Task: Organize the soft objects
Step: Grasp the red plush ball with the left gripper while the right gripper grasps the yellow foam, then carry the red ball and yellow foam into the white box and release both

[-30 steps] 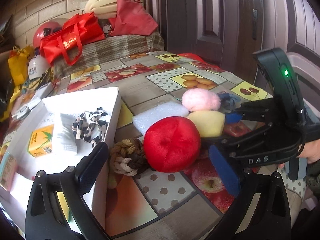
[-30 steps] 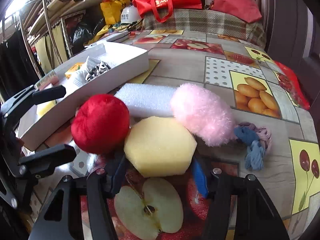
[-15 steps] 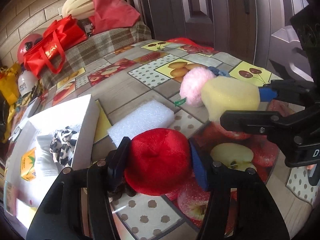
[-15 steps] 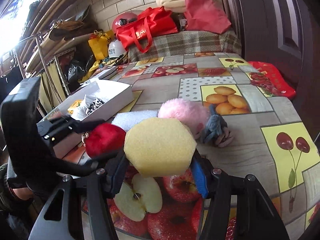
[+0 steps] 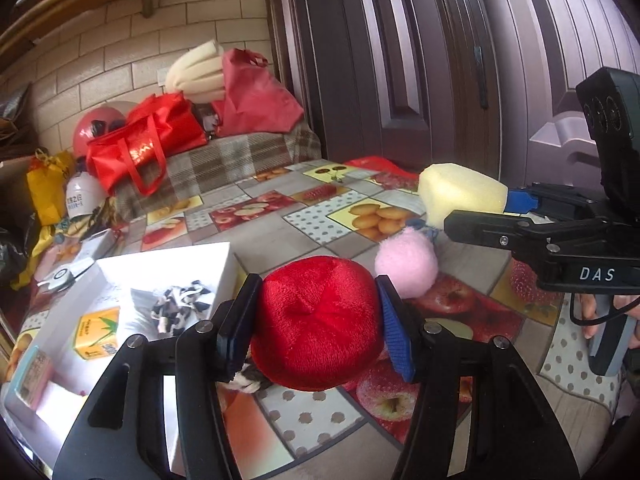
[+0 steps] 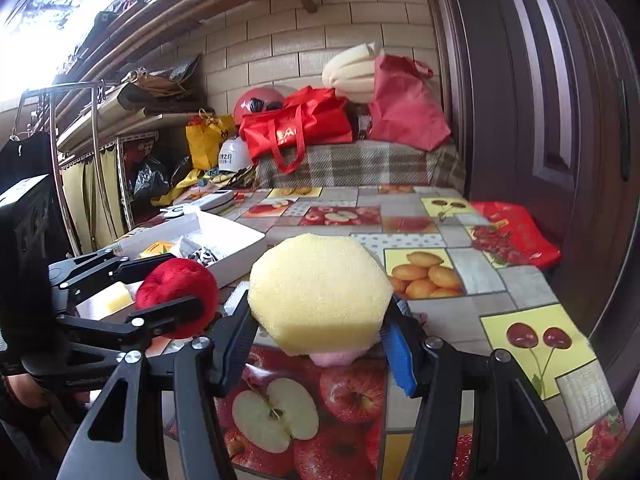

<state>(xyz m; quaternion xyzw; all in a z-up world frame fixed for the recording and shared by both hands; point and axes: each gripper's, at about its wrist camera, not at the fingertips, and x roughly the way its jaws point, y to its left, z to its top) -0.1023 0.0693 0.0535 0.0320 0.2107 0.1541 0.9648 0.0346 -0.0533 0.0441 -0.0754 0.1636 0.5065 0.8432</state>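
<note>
My left gripper (image 5: 316, 326) is shut on a red plush ball (image 5: 318, 320) and holds it above the table. The ball also shows in the right wrist view (image 6: 178, 294). My right gripper (image 6: 320, 340) is shut on a yellow hexagonal sponge (image 6: 320, 286), lifted above the table; the sponge shows at the right of the left wrist view (image 5: 460, 194). A pink pom-pom (image 5: 406, 262) lies on the table under the sponge. A white box (image 5: 168, 276) at the left holds a black-and-white rope toy (image 5: 176, 304) and a yellow carton (image 5: 98, 332).
The table has a fruit-print cloth (image 6: 432, 276). A blue-grey rope toy (image 5: 428, 232) lies behind the pom-pom. Red bags (image 6: 296, 128), helmets and a plaid cover crowd the far end. A dark door (image 5: 400, 60) stands at the right. A red packet (image 6: 516, 232) lies by the door.
Both grippers have lifted their loads higher off the table and tilted up. The red ball and the yellow sponge are now well above the cloth.
</note>
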